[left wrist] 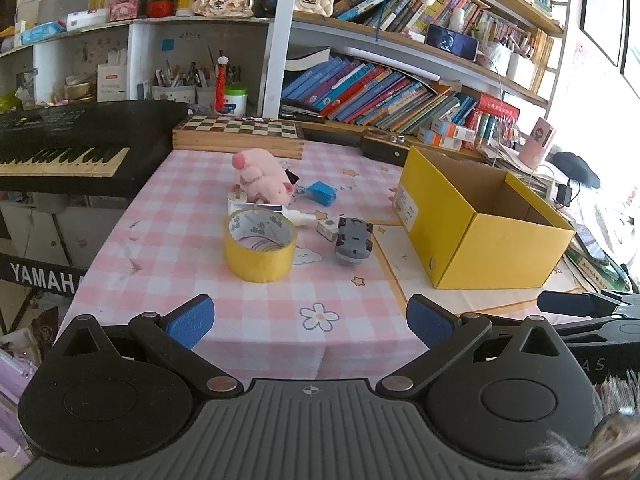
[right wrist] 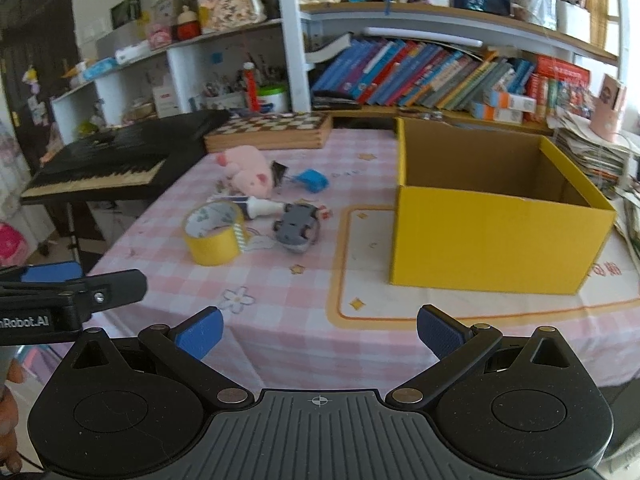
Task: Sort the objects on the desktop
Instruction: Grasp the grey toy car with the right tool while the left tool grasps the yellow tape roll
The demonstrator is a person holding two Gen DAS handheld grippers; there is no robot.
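A yellow tape roll (left wrist: 260,244) (right wrist: 214,234), a grey toy car (left wrist: 353,239) (right wrist: 296,228), a pink plush pig (left wrist: 264,176) (right wrist: 248,170), a blue object (left wrist: 320,192) (right wrist: 311,180) and a white bottle (left wrist: 298,217) (right wrist: 262,207) lie on the pink checked tablecloth (left wrist: 240,320). An empty open yellow box (left wrist: 480,220) (right wrist: 492,216) stands at the right. My left gripper (left wrist: 310,320) is open and empty at the table's near edge. My right gripper (right wrist: 320,334) is open and empty, in front of the box.
A black keyboard (left wrist: 60,148) (right wrist: 108,160) stands at the left. A chessboard box (left wrist: 240,132) (right wrist: 272,130) lies at the back. Bookshelves (left wrist: 400,92) fill the rear. Each gripper shows in the other's view: the right one (left wrist: 580,304), the left one (right wrist: 60,292).
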